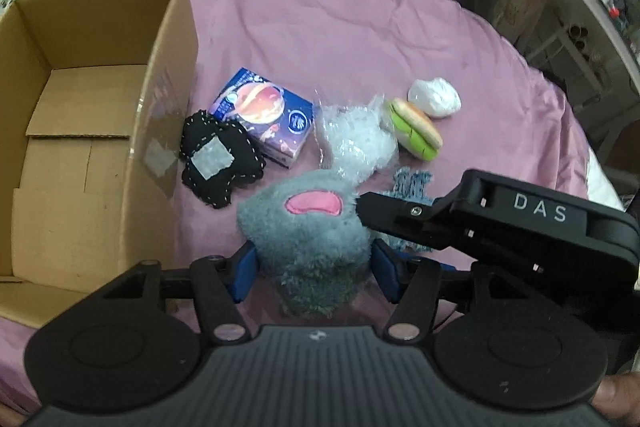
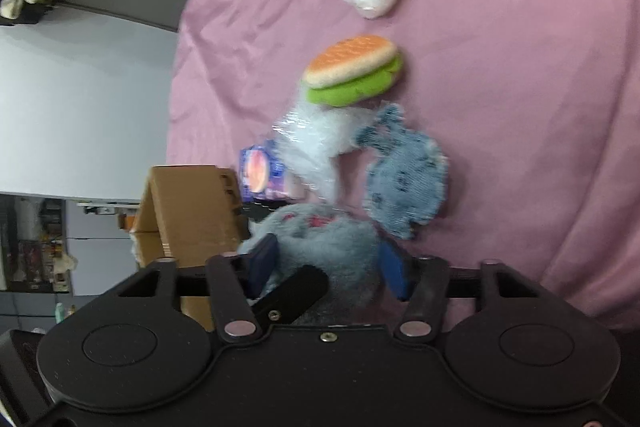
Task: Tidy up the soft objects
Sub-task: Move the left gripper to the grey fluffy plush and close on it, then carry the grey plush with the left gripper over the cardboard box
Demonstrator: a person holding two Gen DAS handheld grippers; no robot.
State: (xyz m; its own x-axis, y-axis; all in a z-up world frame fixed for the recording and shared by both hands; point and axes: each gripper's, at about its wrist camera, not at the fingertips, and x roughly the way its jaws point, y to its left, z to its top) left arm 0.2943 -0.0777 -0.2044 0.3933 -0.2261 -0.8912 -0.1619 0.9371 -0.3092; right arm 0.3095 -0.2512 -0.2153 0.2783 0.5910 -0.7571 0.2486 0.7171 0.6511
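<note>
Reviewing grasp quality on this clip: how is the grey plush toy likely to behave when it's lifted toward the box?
The grey plush toy looks fluffy and stuffed, so it probably squashes between the blue pads rather than slipping. It is likely light for its size. Its free end with the pink patch may sag or flop. The left gripper and right gripper both flank it, so it could stretch if they part.

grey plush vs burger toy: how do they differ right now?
The grey plush is shaggy, grey-blue with a pink patch; the burger toy is smooth, orange over green. The plush looks larger than the burger. The plush sits between the pads of the left hand-held gripper and the right hand-held gripper; the burger lies untouched on the pink cloth. Both are outside the cardboard box.
</note>
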